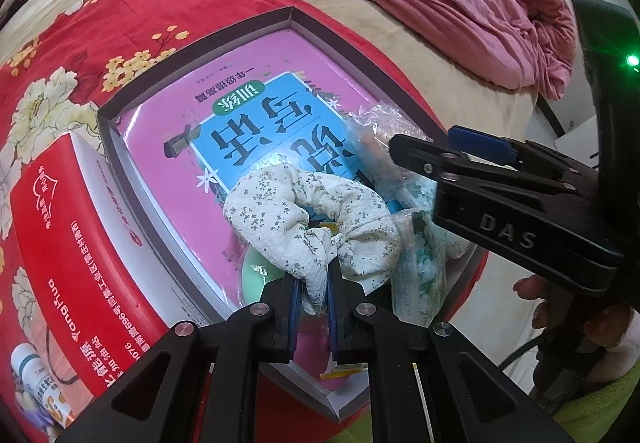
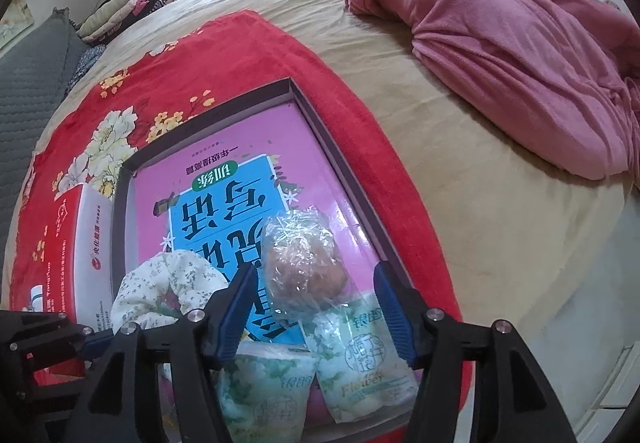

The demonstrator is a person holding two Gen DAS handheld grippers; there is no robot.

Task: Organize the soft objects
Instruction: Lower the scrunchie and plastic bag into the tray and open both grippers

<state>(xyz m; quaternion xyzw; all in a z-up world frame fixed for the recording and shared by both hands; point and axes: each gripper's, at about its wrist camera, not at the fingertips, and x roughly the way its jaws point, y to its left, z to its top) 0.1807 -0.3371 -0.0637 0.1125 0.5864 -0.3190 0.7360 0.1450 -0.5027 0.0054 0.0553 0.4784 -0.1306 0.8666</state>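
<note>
So the setup is a shallow open box (image 2: pixel 308 99) sitting on a red floral blanket (image 2: pixel 132 91) on a bed (image 2: pixel 500 223), with a pink-and-blue book (image 2: pixel 224 179) lying flat as its floor. The soft stuff is getting collected in there.

The left tongs (image 1: pixel 312 295) are clamped on one end of a white floral scrunchie (image 1: pixel 304 219), pinching a fold of the fabric right between the blue pads. The rest of the scrunchie is draped on the book near the box's near end, so it looks basically placed but not let go yet.

The right tongs (image 2: pixel 316 307) stand apart, with nothing pressed between them. A clear-wrapped brownish bundle (image 2: pixel 304 263) sits in the gap, resting on the book and untouched by either pad as far as the right wrist view shows. Can't tell what's actually inside the wrap, it's too crinkly.

Just in front of that are two tissue packs (image 2: pixel 360 355) with a green flower print, side by side at the near edge of the box, one of them touching the bundle.

Progress-wise: looks like most of the soft items are already in the box. What seems left is dropping the scrunchie and maybe tidying the pile. A red carton (image 1: pixel 76 243) sits beside the box, and a rumpled pink blanket (image 2: pixel 500 43) lies well apart further up the bed, no idea if that one counts.
</note>
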